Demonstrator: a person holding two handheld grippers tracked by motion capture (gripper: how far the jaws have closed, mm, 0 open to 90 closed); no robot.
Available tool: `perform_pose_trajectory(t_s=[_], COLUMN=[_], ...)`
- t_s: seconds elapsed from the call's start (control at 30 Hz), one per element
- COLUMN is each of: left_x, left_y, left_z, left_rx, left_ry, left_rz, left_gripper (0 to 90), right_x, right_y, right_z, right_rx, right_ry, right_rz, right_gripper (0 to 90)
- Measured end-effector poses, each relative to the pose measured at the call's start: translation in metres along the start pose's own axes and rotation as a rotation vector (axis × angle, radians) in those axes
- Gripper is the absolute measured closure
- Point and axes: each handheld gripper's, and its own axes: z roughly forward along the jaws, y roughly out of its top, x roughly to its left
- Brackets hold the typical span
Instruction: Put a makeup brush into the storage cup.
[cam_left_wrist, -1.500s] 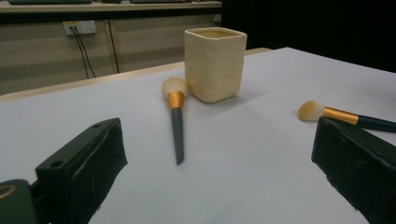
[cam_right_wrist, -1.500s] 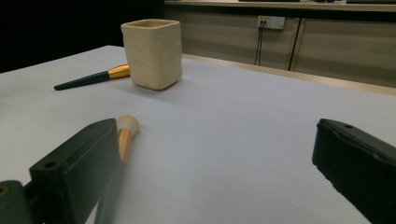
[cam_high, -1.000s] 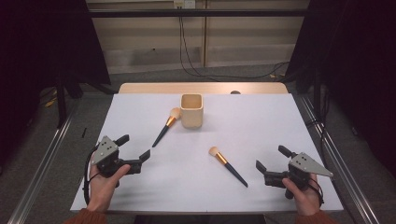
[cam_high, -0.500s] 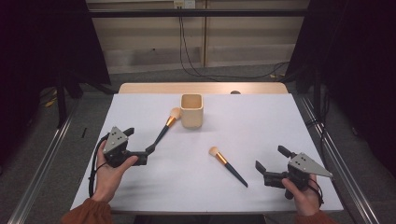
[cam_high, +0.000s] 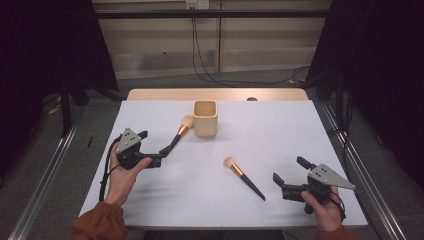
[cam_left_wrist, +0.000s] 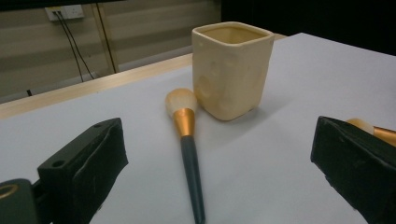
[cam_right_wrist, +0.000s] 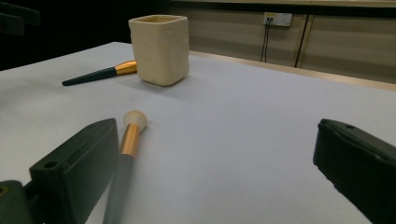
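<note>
The white rectangular surface (cam_high: 300, 135) is carrying a cream square ceramic cup (cam_high: 205, 118); a dark-handled, gold-collared makeup brush (cam_left_wrist: 187, 140) is lying just left of it. The left gripper (cam_high: 161, 150) is nearing the handle, fingers spread (centre them astride it before closing). The right gripper (cam_high: 289, 176) is waiting, spread, near a second brush (cam_high: 244, 177).

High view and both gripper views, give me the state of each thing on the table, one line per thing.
Cream square ceramic cup: upright, nothing seen inside.
Dark-handled makeup brush with gold ferrule beside the cup: lying flat, bristles close to the cup, handle between the left gripper's fingers, not gripped.
Second dark-handled makeup brush mid-table: lying flat, untouched.
Left gripper: open, at the first brush's handle end.
Right gripper: open, holds nothing.
</note>
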Motion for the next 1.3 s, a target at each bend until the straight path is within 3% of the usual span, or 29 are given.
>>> perform_pose_trajectory(t_s=[0.3, 0.5, 0.63, 0.83, 0.93, 1.0, 1.17, 1.3], left_x=[0.004, 0.010, 0.016, 0.021, 0.023, 0.022, 0.026, 0.032], left_y=[0.008, 0.017, 0.024, 0.032, 0.036, 0.038, 0.040, 0.041], left_z=[0.017, 0.029, 0.036, 0.046, 0.052, 0.056, 0.064, 0.069], left_rx=[0.033, 0.028, 0.033, 0.055, 0.085, 0.077, 0.112, 0.121], left_ry=[-0.042, -0.030, -0.017, -0.001, -0.011, -0.003, 0.009, 0.020], left_rz=[0.002, 0.012, -0.019, -0.022, -0.011, -0.006, 0.049, 0.017], left_gripper=[4.3, 3.4, 3.1, 3.1, 3.1, 3.1, 3.1, 3.1], right_x=[0.000, 0.000, 0.000, 0.000, 0.000, 0.000, 0.000, 0.001], right_y=[-0.001, 0.000, 0.000, -0.001, -0.001, -0.001, -0.001, -0.001], right_z=[0.001, 0.000, 0.000, 0.001, 0.001, 0.001, 0.000, 0.001], right_rx=[0.005, 0.004, 0.006, 0.005, 0.008, 0.009, 0.010, 0.012], right_ry=[0.003, 0.009, 0.010, 0.011, 0.014, 0.015, 0.017, 0.021], right_rz=[-0.007, -0.008, -0.008, -0.008, -0.005, -0.005, -0.009, -0.010], right_gripper=[0.3, 0.3, 0.3, 0.4, 0.4, 0.3, 0.3, 0.4])
